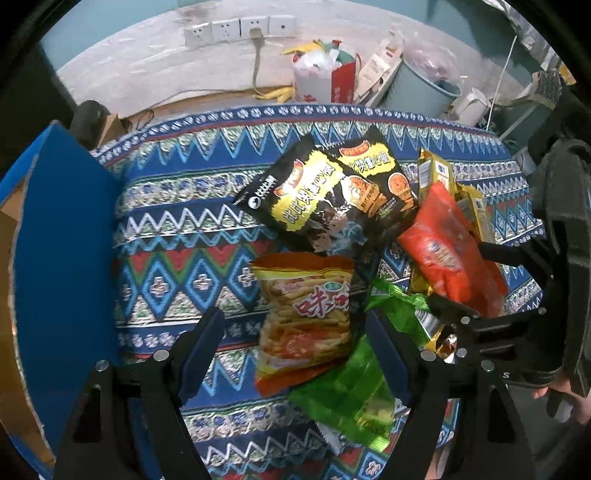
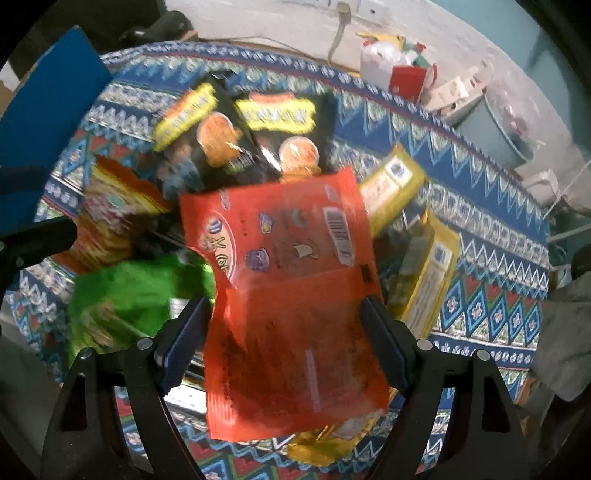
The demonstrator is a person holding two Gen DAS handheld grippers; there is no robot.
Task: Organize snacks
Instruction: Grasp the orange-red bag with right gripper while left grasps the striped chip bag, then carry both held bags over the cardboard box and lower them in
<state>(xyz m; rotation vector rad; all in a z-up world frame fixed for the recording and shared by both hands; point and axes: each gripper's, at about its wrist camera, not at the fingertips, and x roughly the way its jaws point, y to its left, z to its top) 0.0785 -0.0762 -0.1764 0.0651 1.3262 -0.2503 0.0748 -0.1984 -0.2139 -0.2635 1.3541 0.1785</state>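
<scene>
A pile of snack bags lies on a patterned blue cloth (image 1: 177, 236). My left gripper (image 1: 295, 328) is open, its fingers on either side of an orange-yellow chip bag (image 1: 304, 317) without pressing it. A green bag (image 1: 351, 387) lies under its right finger. Two black bags (image 1: 317, 192) lie behind. My right gripper (image 2: 286, 314) has its fingers on both edges of a red-orange bag (image 2: 288, 280), which also shows in the left wrist view (image 1: 447, 251). Yellow packs (image 2: 424, 266) lie to the right.
A blue box flap (image 1: 62, 236) stands at the left of the cloth, also in the right wrist view (image 2: 48, 107). Behind the table are a wall socket strip (image 1: 240, 29), a white bag (image 1: 317, 74) and a grey-blue bin (image 1: 421, 85).
</scene>
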